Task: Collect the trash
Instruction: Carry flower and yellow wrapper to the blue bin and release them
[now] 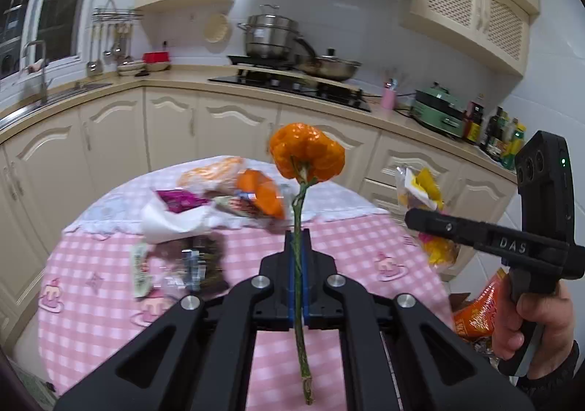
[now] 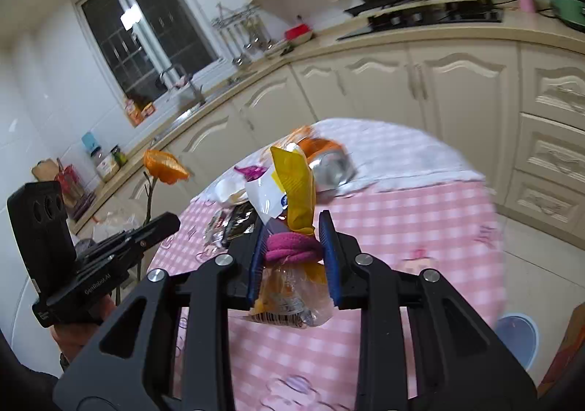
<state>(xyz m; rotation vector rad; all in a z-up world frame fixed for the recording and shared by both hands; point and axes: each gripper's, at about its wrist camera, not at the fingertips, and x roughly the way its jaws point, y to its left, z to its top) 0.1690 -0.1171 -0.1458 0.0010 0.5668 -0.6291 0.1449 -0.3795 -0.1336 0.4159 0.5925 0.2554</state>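
Trash is half gathered: left gripper (image 1: 299,250) pinches an orange flower's green stem (image 1: 298,239), right gripper (image 2: 292,246) clamps a yellow-and-clear plastic wrapper bundle (image 2: 292,191), while crumpled packets (image 1: 190,213) remain on the pink checked table (image 1: 351,239).

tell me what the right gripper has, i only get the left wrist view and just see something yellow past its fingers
Observer: The right gripper is shut on a yellow and clear plastic bag, squeezed where a magenta band wraps it.
Operator: does the bag hang free below
Observer: Yes, its clear lower end with a barcode dangles under the pads, above the pink checked table.
Operator: anywhere to dump it
Observer: A round blue-rimmed container sits on the floor right of the table; I cannot tell if it is a bin.
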